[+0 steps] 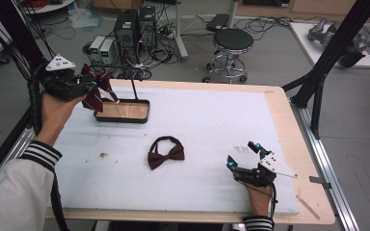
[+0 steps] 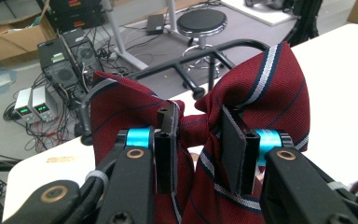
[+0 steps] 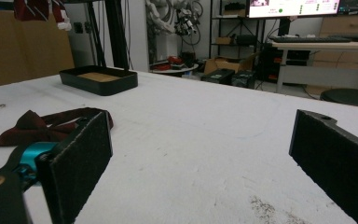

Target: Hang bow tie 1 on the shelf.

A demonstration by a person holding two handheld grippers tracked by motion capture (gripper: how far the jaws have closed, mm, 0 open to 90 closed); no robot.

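striped bow tie: you've got it up in the air at the far left of the bench, just by the tray. It's light, floppy woven cloth, so it'll sag and swing rather than keep its shape. Not fragile, not slippery against those pads.

where to grab: the centre knot is the spot, being the thickest and firmest bit. That's where your left gripper has it, fingers pinched in on either side of the knot with the wings fanning out above.

plain bow tie: lying flat mid-bench, strap looped behind it. Same soft stuff I reckon; go for its knot too.

right gripper: parked on the bench near the front right corner, fingers spread wide with nothing between them.

tray: black rim, wooden floor, a thin black post rising behind it.

hard to see: the striped tie's lower half is hidden behind your own fingers, and its strap or clip can't be made out. From above the tie is just a small dark-red bunch.
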